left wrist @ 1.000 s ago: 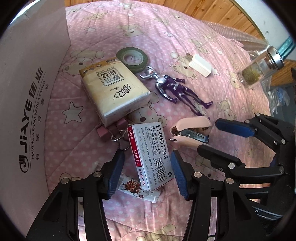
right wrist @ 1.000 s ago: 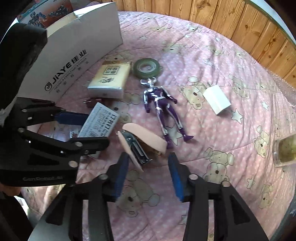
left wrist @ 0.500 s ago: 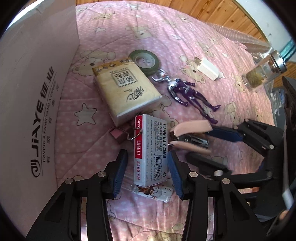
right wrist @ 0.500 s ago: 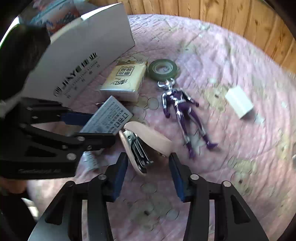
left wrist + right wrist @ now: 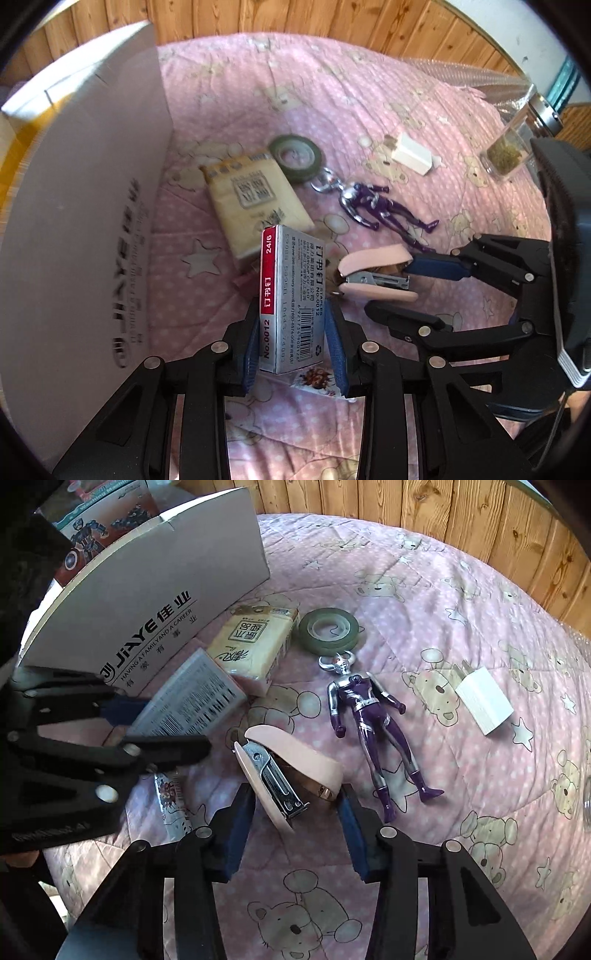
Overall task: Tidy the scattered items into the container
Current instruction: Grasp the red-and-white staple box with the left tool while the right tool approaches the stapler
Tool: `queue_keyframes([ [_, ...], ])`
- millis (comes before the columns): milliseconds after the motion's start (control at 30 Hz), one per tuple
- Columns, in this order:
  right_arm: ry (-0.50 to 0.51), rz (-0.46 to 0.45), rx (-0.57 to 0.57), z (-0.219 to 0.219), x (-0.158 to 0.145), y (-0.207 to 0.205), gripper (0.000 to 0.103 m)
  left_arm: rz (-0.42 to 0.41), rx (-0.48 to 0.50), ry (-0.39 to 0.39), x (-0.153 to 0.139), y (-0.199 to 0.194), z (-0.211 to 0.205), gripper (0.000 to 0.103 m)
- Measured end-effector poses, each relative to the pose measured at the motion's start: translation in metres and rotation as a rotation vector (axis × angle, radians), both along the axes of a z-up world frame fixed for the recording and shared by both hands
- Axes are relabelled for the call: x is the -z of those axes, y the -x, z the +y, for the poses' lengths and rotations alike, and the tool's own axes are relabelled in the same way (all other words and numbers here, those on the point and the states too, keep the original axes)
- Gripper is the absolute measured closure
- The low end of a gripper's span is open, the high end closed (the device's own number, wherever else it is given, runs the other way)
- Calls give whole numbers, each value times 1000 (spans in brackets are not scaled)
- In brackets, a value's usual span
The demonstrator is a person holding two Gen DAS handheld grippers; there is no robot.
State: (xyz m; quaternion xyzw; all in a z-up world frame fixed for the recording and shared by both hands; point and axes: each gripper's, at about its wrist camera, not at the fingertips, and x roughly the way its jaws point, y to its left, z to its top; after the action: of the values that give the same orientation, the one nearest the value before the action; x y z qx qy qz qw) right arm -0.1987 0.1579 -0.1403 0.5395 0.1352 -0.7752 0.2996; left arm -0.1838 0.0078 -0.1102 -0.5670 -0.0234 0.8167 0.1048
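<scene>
Blur hid the print on the cardboard box point(image 5: 85, 206). The left gripper point(image 5: 295, 339) was closing, pinching the staple box point(image 5: 291, 302); the right gripper point(image 5: 297, 812), closing, seemingly touched the pink stapler point(image 5: 291, 771) on the quilt point(image 5: 461, 590).

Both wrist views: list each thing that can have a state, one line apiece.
Grey staple box: between closing left gripper pads, tilted up.
Pink stapler: between closing right gripper pads.
White cardboard box: open-topped.
Glass spice jar: capped, tilted.
Green tape roll: lying flat.
</scene>
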Motion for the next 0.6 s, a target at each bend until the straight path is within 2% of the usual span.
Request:
queue_keyframes([
  [167, 0, -1, -9, -20, -10, -4, 58, 31, 0, -7, -12, -5, -4, 70],
  [500, 8, 5, -3, -26, -12, -7, 64, 76, 5, -30, -32, -12, -13, 70],
  [533, 6, 3, -3, -24, -25, -8, 64, 79, 2, -34, -33, -12, -14, 70],
  [600, 5, 1, -5, -25, -27, -6, 65, 85, -2, -40, -36, -12, -17, 70],
])
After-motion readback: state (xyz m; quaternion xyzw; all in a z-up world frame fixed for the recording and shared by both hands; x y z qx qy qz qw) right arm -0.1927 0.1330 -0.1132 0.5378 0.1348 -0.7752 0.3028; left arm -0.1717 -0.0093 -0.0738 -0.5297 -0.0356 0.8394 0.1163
